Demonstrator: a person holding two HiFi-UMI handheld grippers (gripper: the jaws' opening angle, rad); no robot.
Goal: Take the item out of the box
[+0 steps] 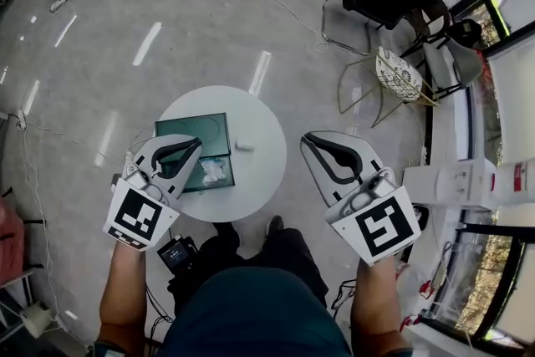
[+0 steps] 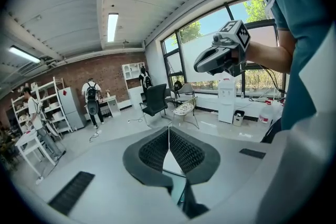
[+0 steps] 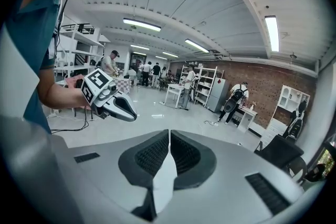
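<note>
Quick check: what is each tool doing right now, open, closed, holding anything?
Left tool: closed, jaws together, nothing between them.
Right tool: closed, jaws together, nothing held.

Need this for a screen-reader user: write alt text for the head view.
From above, a person holds the left hand-held gripper and right hand-held gripper, both shut and empty, by a round white table. A dark green box lies on it, something white showing at its near end.
</note>
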